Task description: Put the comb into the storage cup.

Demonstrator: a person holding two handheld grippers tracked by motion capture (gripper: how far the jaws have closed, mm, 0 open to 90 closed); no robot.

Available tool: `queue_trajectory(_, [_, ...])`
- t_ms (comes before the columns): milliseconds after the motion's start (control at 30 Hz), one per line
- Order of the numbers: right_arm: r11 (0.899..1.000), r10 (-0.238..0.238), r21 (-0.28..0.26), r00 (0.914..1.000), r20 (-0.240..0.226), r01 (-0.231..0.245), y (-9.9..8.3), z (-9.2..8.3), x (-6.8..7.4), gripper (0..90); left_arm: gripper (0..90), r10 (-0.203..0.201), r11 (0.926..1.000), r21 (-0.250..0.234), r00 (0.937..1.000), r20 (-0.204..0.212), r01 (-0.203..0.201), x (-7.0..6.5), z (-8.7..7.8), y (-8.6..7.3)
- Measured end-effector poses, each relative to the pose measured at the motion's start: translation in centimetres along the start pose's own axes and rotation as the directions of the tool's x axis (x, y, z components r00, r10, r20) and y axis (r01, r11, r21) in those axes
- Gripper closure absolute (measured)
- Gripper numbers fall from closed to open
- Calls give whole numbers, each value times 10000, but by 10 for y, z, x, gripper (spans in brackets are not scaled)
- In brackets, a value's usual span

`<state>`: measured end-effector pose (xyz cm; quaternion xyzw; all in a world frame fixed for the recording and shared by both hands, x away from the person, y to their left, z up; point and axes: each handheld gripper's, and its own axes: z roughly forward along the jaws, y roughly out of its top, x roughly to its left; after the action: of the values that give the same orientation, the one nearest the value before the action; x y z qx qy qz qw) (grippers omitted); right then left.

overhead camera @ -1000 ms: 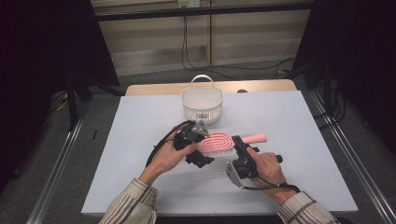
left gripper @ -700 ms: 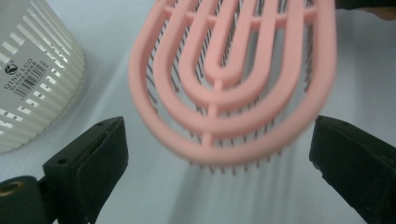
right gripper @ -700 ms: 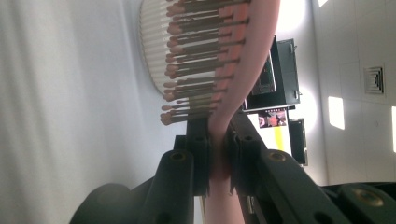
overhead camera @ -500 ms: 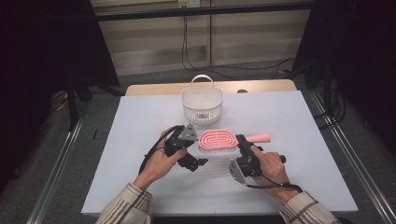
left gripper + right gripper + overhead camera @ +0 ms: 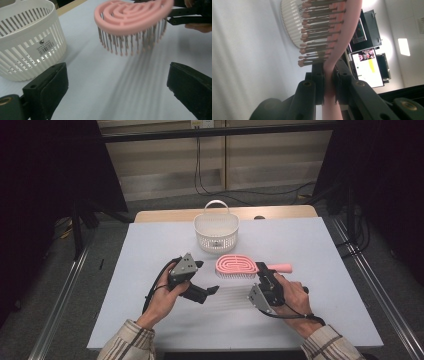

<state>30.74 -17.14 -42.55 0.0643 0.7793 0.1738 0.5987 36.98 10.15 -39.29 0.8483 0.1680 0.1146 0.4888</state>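
Since a second ago, the left gripper [image 5: 209, 290] has drawn back from the pink hairbrush [image 5: 236, 266] toward seven o'clock and now sits apart from it.

From the high view: one brush, one white slotted basket [image 5: 216, 233], two grippers on a pale table [image 5: 320, 250]. The right gripper [image 5: 263, 272] holds the brush at its neck, bristles down; the basket stands just beyond, at twelve o'clock.

Along the left gripper view, its jaws stand wide with bare table between them. The brush [image 5: 133, 17] hangs at one o'clock, the basket [image 5: 27, 40] at ten, wearing a barcode sticker too blurred to read.

Within the right gripper view, jaws pinch the brush's narrow neck [image 5: 330, 75]; the basket [image 5: 290, 22] lies behind at eleven o'clock.
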Motion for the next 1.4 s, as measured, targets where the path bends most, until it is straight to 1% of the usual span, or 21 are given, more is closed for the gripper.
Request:
queue_trajectory(67, [9995, 325, 0, 9994, -87, -325, -2, 0, -1, 810, 37, -14, 10000, -93, 9997, -239, 12, -2, -2, -4])
queue_trajectory(100, [9995, 324, -9, 9994, -95, -324, -2, 0, -1, 811, 38, -77, 9998, -188, 9995, -299, 71, -3, -3, -6])
queue_trajectory(200, [9970, 774, 102, 9969, -135, -773, -5, 0, -3, 810, 38, -487, 9976, -500, 9985, -230, 475, -5, -10, -14])
queue_trajectory(267, [9941, 1081, 126, 9940, -152, -1079, -7, 0, -5, 811, 38, -496, 9963, -732, 9974, -528, 457, -8, -14, -19])
queue_trajectory(333, [9920, 1255, 149, 9919, -205, -1252, -9, 1, -6, 810, 37, -650, 9948, -824, 9965, -523, 606, -9, -16, -23])
queue_trajectory(433, [9889, 1481, 178, 9885, -310, -1476, -10, 1, -8, 810, 37, -649, 9922, -1109, 9955, -689, 570, -12, -21, -31])
queue_trajectory(600, [9837, 1797, 192, 9827, -456, -1790, -10, 1, -9, 811, 34, -1020, 9836, -1570, 9915, -804, 885, -12, -27, -34])
queue_trajectory(633, [9811, 1931, 208, 9801, -454, -1924, -11, 1, -9, 811, 34, -1023, 9814, -1714, 9911, -856, 865, -12, -28, -34])
queue_trajectory(667, [9797, 2003, 194, 9786, -478, -1995, -12, 1, -11, 811, 34, -949, 9825, -1695, 9903, -1017, 767, -12, -29, -35])
queue_trajectory(767, [9696, 2448, 221, 9677, -601, -2439, -16, 1, -14, 811, 33, -673, 9843, -1700, 9912, -1138, 473, -11, -28, -40])
queue_trajectory(800, [9659, 2590, 225, 9638, -629, -2580, -17, 1, -15, 811, 33, -663, 9849, -1676, 9891, -1317, 437, -11, -28, -41])
queue_trajectory(833, [9604, 2785, 210, 9581, -670, -2777, -18, 1, -16, 811, 33, -792, 9839, -1687, 9898, -1185, 585, -10, -28, -42])
queue_trajectory(900, [9508, 3097, 197, 9476, -778, -3091, -21, 0, -20, 811, 32, -921, 9823, -1733, 9889, -1169, 710, -10, -29, -42])
queue_trajectory(1033, [9225, 3855, 231, 9164, -1078, -3853, -25, -1, -26, 811, 32, -892, 9813, -1799, 9897, -1116, 681, -12, -30, -41])
queue_trajectory(1100, [8990, 4363, 216, 8901, -1318, -4375, -27, -1, -27, 811, 32, -930, 9789, -1914, 9898, -1078, 712, -12, -31, -41])
queue_trajectory(1133, [8928, 4482, 199, 8826, -1418, -4501, -28, -1, -28, 811, 31, -923, 9794, -1892, 9900, -1065, 710, -13, -32, -41])
queue_trajectory(1200, [8720, 4852, 186, 8587, -1652, -4891, -29, -1, -30, 811, 30, -886, 9804, -1853, 9899, -1109, 670, -14, -33, -41])
queue_trajectory(1267, [8543, 5140, 212, 8379, -1836, -5194, -29, -2, -30, 811, 31, -935, 9792, -1892, 9903, -1026, 729, -15, -34, -42])
queue_trajectory(1333, [8333, 5452, 290, 8120, -2083, -5520, -30, -2, -32, 811, 30, -897, 9793, -1902, 9908, -1014, 692, -16, -35, -42])
queue_trajectory(1367, [8208, 5612, 265, 7968, -2238, -5706, -30, -2, -32, 811, 30, -914, 9788, -1925, 9906, -1022, 704, -17, -35, -42])
queue_trajectory(1400, [8134, 5706, 261, 7884, -2301, -5811, -30, -2, -33, 811, 30, -902, 9783, -1952, 9907, -1019, 690, -17, -35, -42])
